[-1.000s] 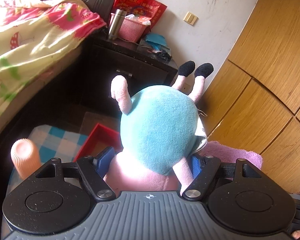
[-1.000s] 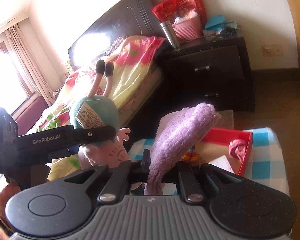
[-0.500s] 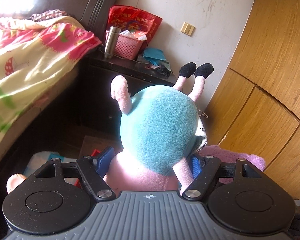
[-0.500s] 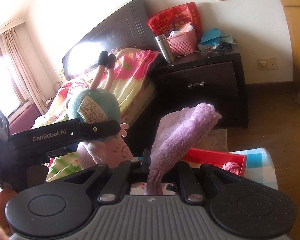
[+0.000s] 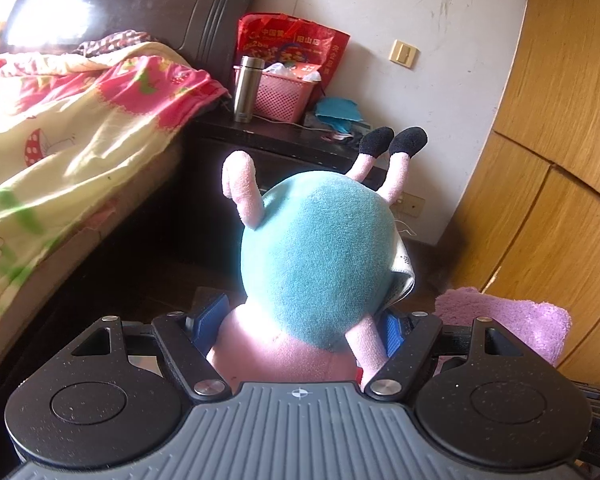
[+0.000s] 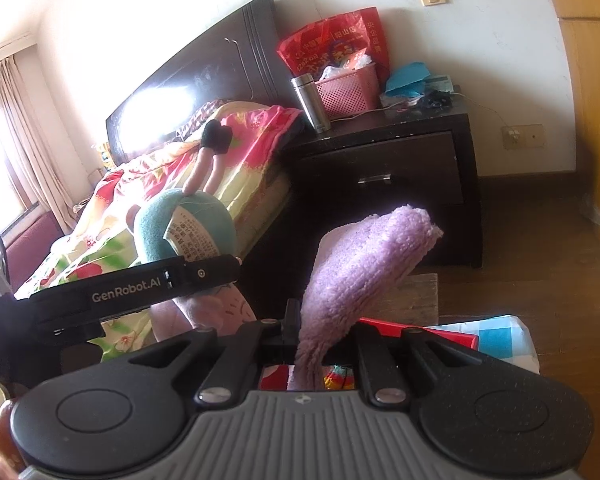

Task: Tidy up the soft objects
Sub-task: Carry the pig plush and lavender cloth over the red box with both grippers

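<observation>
Left gripper (image 5: 300, 328) angled down and forward, jaws wide and clamped on the plush (image 5: 320, 264) at its pink body; blue pads (image 5: 210, 316) press either side. In the right view the left gripper (image 6: 204, 276) sits left of frame, black finger reading "GenRobot.AI" lying across the plush (image 6: 188, 232). Plush is upside down: teal dress up front, pink legs with black feet pointing up and away, one pink arm sticking out on the left, white printed tag on the dress (text too small to read). It hangs in the air, over the floor between bed (image 5: 60, 128) and nightstand (image 5: 284, 148). Right gripper (image 6: 312, 344) also tilted down, jaws together, pinching the towel (image 6: 364, 260) at its lower end. Towel is lilac, fluffy, folded over; the free end arches up and right above the gripper, clear of everything. From the left view the towel (image 5: 512, 324) shows just right of the plush. Below the right gripper: red box (image 6: 440, 334) on a blue-white checked worktop (image 6: 504, 340), contents mostly hidden.
</observation>
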Motion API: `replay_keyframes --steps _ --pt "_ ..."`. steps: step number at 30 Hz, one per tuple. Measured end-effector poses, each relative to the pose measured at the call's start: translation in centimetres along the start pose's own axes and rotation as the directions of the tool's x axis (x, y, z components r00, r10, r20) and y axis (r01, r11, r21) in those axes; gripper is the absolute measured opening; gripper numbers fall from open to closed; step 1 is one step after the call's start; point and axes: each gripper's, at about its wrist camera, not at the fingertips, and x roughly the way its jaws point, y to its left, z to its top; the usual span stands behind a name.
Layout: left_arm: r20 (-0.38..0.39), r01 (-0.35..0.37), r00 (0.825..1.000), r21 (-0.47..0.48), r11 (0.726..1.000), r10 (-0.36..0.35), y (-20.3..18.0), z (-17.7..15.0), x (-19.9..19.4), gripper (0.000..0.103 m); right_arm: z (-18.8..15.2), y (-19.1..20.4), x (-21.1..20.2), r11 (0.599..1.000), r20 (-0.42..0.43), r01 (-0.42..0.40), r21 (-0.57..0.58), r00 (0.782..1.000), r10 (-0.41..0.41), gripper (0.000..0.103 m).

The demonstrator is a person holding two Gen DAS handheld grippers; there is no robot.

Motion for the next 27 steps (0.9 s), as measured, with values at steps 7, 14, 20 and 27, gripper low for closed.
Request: replay_keyframes --steps 7,14,20,27 --pt "-0.027 -0.044 0.999 0.027 0.999 0.045 -0.1 -0.8 3.0 0.074 -0.2 -1.5 3.1 1.000 -0.040 0.020 0.017 0.999 -0.019 0.000" --pt "-0.066 -0.073 0.995 0.053 0.996 0.077 -0.1 -2.2 6.4 0.074 -0.4 -3.4 6.4 0.998 -0.074 0.040 0.042 0.997 -0.037 0.000" --pt "-0.098 -0.097 0.990 0.080 0.992 0.104 -0.1 -3.4 8.9 0.074 -1.2 -4.7 9.0 0.997 -0.112 0.058 0.047 0.992 -0.052 0.000" --pt "-0.133 -0.118 0.982 0.100 0.988 0.131 0.0 -4.8 12.0 0.074 -2.4 -6.0 12.3 0.996 -0.164 0.078 0.045 0.984 -0.069 0.000"
